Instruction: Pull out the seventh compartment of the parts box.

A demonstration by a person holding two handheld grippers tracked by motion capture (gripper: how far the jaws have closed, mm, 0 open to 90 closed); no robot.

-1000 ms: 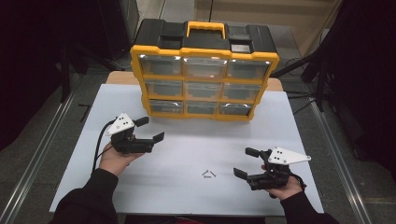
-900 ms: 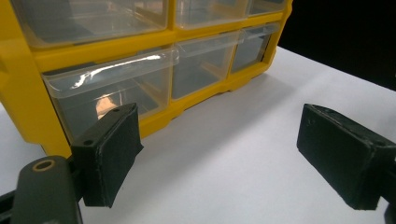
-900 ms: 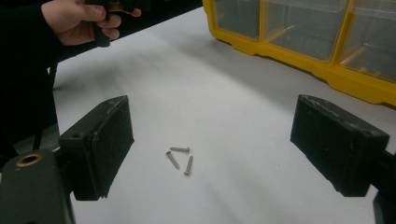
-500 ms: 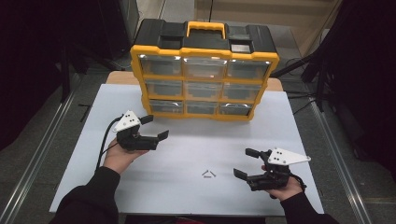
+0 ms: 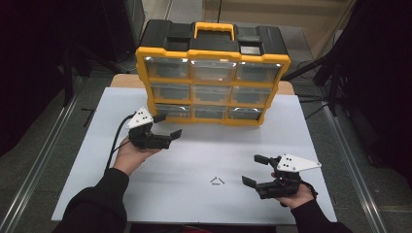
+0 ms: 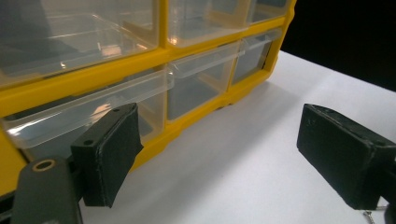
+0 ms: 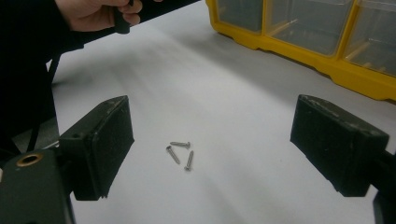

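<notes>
Left gripper (image 5: 167, 126), three screws (image 7: 181, 153), nine drawers (image 5: 212, 91)

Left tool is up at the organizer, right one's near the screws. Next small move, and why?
Probably ease the left tool forward onto the front lip of the bottom-left drawer and close. Its jaws stand open with one pad right beside that drawer, which is shut. The three screws lie loose on the table between the open jaws of the right tool, so a drawer likely has to open first.

The drawer organizer (image 5: 212, 77) is yellow-framed with a black top and clear drawers (yellow handle too). The table (image 5: 194, 160) is white, the screws (image 7: 181, 151) silvery, both grippers' jaws black.
</notes>
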